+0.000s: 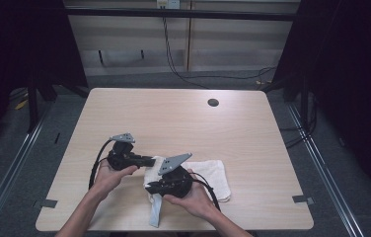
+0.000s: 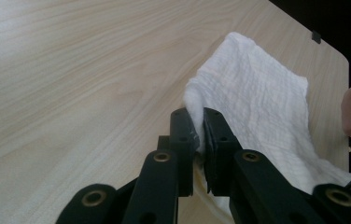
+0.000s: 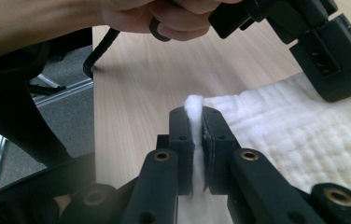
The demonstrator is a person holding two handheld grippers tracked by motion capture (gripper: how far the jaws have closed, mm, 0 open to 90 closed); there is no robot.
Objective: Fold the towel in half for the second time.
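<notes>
Two tools grip one white towel (image 1: 208, 174) at the tabletop's (image 1: 183, 118) 6 o'clock edge: left tool (image 2: 200, 122) and right tool (image 3: 197, 119) each pinch a fold. Lifting both evenly should prevent slippage.

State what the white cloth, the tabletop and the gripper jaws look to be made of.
White cloth: soft woven cotton-like fabric, with a crinkled, waffled weave.
Tabletop: probably wood-look laminate, with pale printed grain and a smooth sheen.
Left gripper and right gripper jaws: matte black, likely plastic, with brass-coloured rivets.
</notes>
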